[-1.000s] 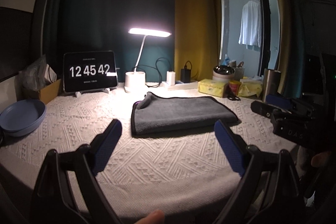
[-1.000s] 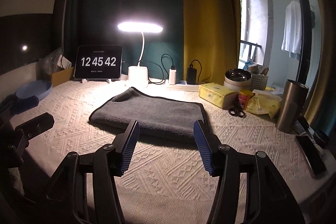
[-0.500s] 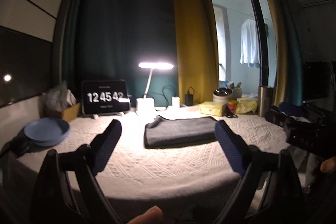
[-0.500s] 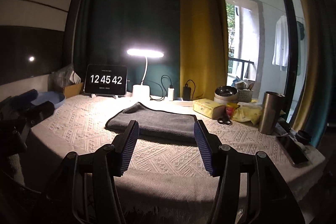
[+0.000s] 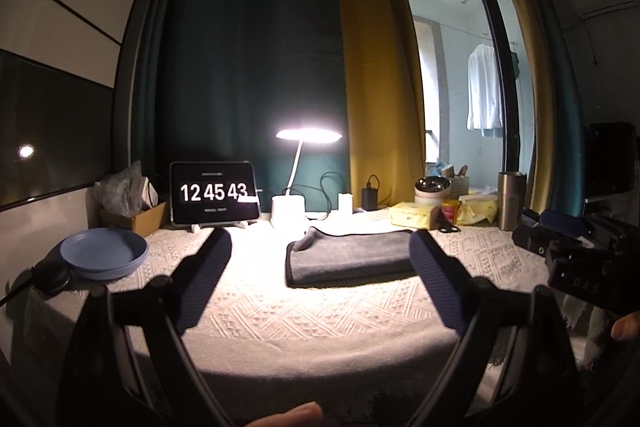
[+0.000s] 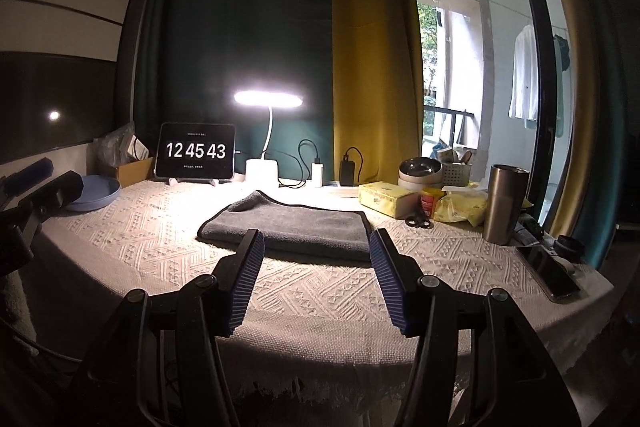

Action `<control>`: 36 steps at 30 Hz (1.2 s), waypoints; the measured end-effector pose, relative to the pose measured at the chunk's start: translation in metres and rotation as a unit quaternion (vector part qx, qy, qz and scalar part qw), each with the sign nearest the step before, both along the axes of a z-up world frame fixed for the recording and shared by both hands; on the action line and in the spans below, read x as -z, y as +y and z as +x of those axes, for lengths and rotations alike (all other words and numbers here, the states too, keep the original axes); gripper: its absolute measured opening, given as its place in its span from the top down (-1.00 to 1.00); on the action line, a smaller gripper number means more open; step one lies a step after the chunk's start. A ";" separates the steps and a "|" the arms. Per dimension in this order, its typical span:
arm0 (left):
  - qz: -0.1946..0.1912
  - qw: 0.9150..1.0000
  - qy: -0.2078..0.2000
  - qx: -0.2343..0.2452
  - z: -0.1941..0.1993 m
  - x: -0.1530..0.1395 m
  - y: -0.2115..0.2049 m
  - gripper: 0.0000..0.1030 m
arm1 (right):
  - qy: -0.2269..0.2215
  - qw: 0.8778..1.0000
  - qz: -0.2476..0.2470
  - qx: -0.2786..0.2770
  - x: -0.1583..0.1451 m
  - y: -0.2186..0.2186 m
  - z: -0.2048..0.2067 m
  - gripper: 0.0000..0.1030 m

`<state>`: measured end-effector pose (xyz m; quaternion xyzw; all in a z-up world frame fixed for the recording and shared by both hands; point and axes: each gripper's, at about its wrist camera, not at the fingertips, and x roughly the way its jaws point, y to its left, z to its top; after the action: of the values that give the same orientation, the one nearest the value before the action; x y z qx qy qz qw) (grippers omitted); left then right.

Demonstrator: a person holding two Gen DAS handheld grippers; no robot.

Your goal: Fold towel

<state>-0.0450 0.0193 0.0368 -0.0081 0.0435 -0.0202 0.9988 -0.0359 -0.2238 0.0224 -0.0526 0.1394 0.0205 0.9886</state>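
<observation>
- The near edge of the table, covered by a cream woven cloth [image 6: 320, 291] with a raised diamond pattern, is seen below both grippers; a frayed hem hangs over it.
- Bare cloth is seen on all sides of the folded dark grey terry towel [image 6: 288, 231] [image 5: 348, 259], which lies flat at the table's middle.
- The back edge is crowded: a tablet clock [image 6: 195, 151], a lit white desk lamp [image 6: 262, 171], a yellow tissue pack [image 6: 384, 199], a steel tumbler [image 6: 504, 203].
- A blue plastic plate [image 5: 104, 255] sits at the left edge.
- The left gripper [image 5: 320, 287] is held wide apart, empty, short of the towel.
- The right gripper [image 6: 316, 283] is spread, empty, with the towel just beyond its blue ribbed pads [image 6: 248, 283].
</observation>
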 end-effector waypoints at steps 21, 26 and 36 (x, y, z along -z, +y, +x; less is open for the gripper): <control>-0.002 1.000 0.004 -0.001 0.003 0.002 -0.002 -0.79 | 0.009 1.000 0.003 -0.004 0.004 0.000 0.003 -0.15; -0.003 1.000 0.005 -0.001 0.003 0.003 -0.002 -0.79 | 0.008 1.000 0.003 -0.004 0.004 0.000 0.003 -0.15; -0.005 1.000 0.007 -0.003 0.004 0.005 -0.002 -0.79 | 0.009 1.000 0.003 -0.004 0.005 0.001 0.003 -0.15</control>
<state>-0.0410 0.0168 0.0317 -0.0131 0.0503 -0.0170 0.9985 -0.0330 -0.2229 0.0173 -0.0499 0.1484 0.0254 0.9873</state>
